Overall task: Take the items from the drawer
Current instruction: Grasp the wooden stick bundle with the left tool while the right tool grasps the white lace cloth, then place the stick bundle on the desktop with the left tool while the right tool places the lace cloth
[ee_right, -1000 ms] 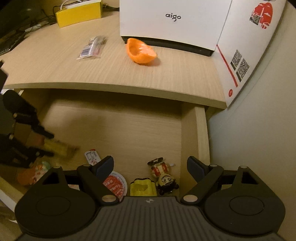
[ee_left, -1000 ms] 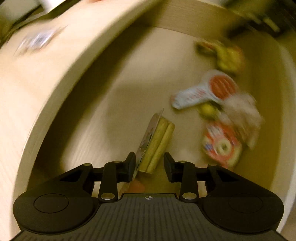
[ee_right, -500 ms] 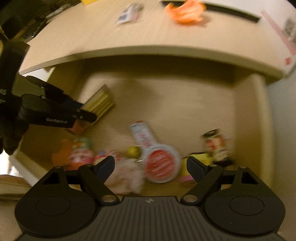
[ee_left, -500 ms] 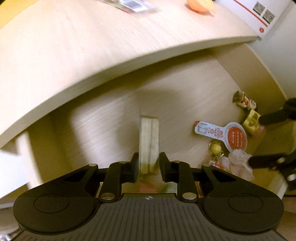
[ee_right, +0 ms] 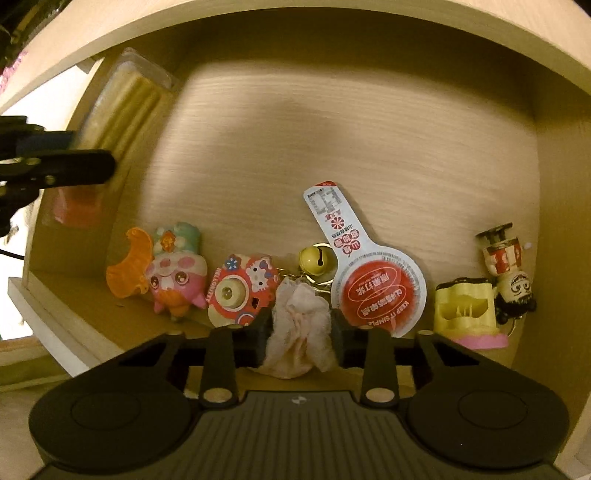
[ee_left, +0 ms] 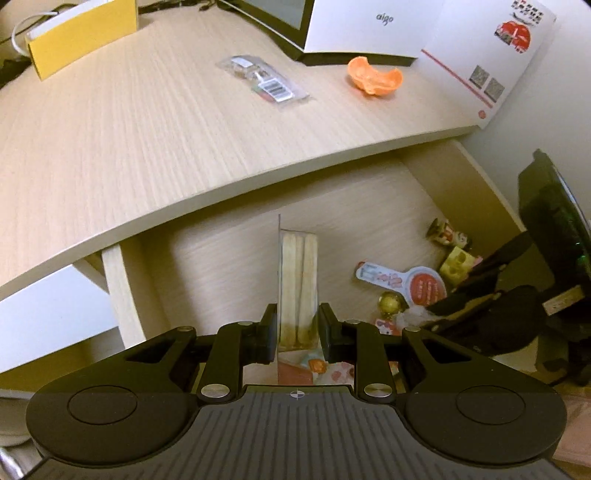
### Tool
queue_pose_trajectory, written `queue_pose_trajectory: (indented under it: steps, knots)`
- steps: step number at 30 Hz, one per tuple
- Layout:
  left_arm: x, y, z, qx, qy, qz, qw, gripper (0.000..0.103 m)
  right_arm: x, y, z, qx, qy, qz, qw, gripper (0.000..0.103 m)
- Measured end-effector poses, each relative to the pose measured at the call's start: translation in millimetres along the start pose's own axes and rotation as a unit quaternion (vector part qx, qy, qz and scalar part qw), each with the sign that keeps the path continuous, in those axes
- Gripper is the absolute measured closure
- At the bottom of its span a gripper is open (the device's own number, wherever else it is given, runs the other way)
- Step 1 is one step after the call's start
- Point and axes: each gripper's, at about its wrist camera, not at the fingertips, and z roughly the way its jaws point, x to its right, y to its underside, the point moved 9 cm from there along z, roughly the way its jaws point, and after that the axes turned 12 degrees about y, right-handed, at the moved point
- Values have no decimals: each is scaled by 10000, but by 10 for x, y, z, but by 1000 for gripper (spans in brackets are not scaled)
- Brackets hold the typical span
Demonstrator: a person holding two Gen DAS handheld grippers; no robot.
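Observation:
My left gripper (ee_left: 297, 330) is shut on a clear pack of pale sticks (ee_left: 298, 280), held upright above the open drawer (ee_left: 229, 258); the same pack (ee_right: 122, 96) shows at the upper left of the right wrist view. My right gripper (ee_right: 300, 330) is low in the drawer, shut on a pale pink fabric pouch (ee_right: 298, 328) tied to a gold bell (ee_right: 317, 258). Beside the pouch lie a red camera toy (ee_right: 242, 290), a pink doll (ee_right: 177, 273), a white-and-red paddle pack (ee_right: 364, 273), a yellow block toy (ee_right: 465, 310) and a small figurine (ee_right: 508, 269).
Above the drawer the desk top (ee_left: 129, 129) carries a barcoded clear packet (ee_left: 264, 81), an orange shell (ee_left: 373, 79), a white aigo box (ee_left: 369, 26) and a yellow box (ee_left: 81, 37). The drawer's right wall (ee_right: 561, 221) stands close to the figurine.
The left gripper has closed on the stick pack and lifted it out of the drawer. The right gripper has dropped into the drawer and shut on the pink pouch.

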Motion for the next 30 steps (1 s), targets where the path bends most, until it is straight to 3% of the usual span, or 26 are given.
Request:
queue_pose_trajectory:
  steps: [7,15,22,30]
  knots:
    - [38,-1,-36,82,-37,88,9999,77,30,-61,-124,372,260,91,9989,84]
    - [77,-38,-72,76,91,208,9997,77,12,-110,-420,910,452,169,9947,85]
    - [39,-171,-134,208,176,138,9995,77,235,-326,-767,1466,364,579,9868,86]
    - [59,-16,31,-93,396,37,9992,77,290,-242,-784,1434,304,838,9856,86]
